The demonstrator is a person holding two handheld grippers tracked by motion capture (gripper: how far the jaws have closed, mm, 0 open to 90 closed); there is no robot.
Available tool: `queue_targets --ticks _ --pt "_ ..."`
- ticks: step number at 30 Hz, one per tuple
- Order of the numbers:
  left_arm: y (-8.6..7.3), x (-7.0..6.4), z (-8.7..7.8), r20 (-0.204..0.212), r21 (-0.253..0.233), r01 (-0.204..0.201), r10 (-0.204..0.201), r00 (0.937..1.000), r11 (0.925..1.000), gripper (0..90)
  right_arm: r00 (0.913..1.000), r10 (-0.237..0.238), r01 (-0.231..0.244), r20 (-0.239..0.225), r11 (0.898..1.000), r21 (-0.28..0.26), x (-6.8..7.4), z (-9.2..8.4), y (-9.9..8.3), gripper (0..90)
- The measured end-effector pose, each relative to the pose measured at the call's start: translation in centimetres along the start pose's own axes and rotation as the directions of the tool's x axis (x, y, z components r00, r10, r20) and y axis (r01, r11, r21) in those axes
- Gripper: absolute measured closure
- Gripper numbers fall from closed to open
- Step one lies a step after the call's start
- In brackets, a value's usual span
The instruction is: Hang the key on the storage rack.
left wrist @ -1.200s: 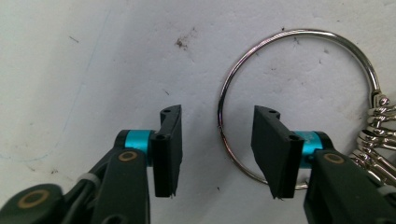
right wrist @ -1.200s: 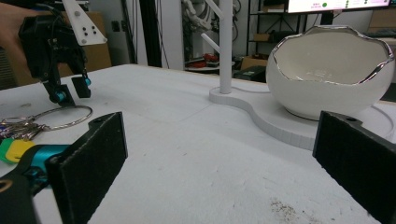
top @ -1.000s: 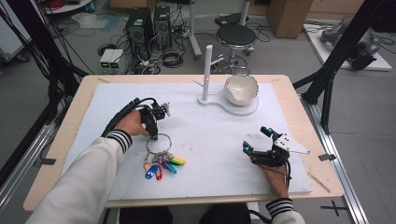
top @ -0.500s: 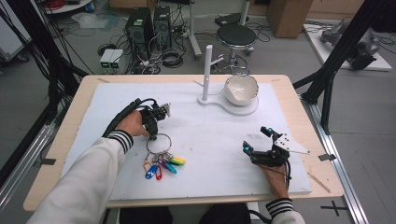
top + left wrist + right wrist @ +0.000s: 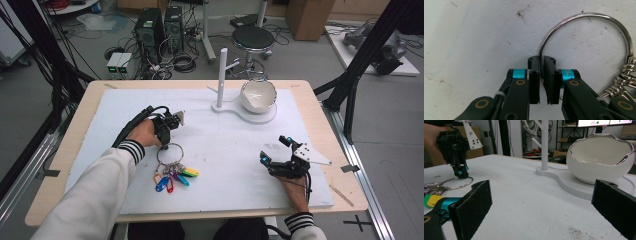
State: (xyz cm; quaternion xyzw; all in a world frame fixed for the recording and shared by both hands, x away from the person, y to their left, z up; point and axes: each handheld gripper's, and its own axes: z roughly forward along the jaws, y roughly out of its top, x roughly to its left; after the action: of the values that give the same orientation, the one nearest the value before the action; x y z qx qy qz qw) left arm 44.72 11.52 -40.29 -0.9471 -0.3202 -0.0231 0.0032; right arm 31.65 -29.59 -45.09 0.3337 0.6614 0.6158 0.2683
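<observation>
A large metal key ring [image 5: 170,151] lies on the white mat, with several keys and coloured tags [image 5: 176,176] fanned out toward the front edge. My left gripper [image 5: 164,145] points down at the ring's far side. Its jaws have just been closing, and in the left gripper view the pads [image 5: 534,82] pinch the ring's wire [image 5: 596,17] between them. In the right gripper view the left gripper [image 5: 461,173] stands on the ring [image 5: 461,185]. My right gripper [image 5: 274,149] rests at the front right, open, with nothing between its pads [image 5: 474,205].
A white egg-shaped bowl [image 5: 258,95] sits on a white base [image 5: 235,109] with an upright pegged post [image 5: 222,75] at the back of the mat [image 5: 225,150]. The wooden table [image 5: 80,125] frames the mat. Black frame struts rise at both sides.
</observation>
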Motion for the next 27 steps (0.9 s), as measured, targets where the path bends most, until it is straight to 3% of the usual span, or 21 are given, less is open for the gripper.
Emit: queue_targets --ticks 8,17,21,24,27 --pt "0.0 -0.2 -0.1 -0.006 -0.004 -0.032 0.032 0.9995 0.9995 86.4 1.0000 -0.006 0.006 0.000 1.000 -0.002 0.0 0.0 0.0 2.6" --pt "-1.0 0.0 -1.7 -0.006 -0.096 -0.076 0.076 0.9971 0.9925 86.8 1.0000 -0.005 0.005 -0.003 1.000 0.000 0.0 0.0 0.0 2.6" --pt "-1.8 0.2 -3.0 -0.004 -0.159 -0.131 0.132 0.9912 0.9785 86.9 1.0000 0.001 -0.001 0.003 1.000 0.000 0.0 0.0 0.0 2.6" --pt "-2.4 0.2 -4.0 0.011 -0.209 -0.142 0.148 0.9889 0.9675 87.0 1.0000 -0.005 0.005 0.003 1.000 -0.001 0.0 0.0 0.0 2.6" --pt "-3.2 0.3 -4.8 0.037 -0.284 -0.135 0.152 0.9877 0.9493 87.0 1.0000 0.002 -0.002 0.007 1.000 -0.004 0.0 0.0 0.0 2.9"
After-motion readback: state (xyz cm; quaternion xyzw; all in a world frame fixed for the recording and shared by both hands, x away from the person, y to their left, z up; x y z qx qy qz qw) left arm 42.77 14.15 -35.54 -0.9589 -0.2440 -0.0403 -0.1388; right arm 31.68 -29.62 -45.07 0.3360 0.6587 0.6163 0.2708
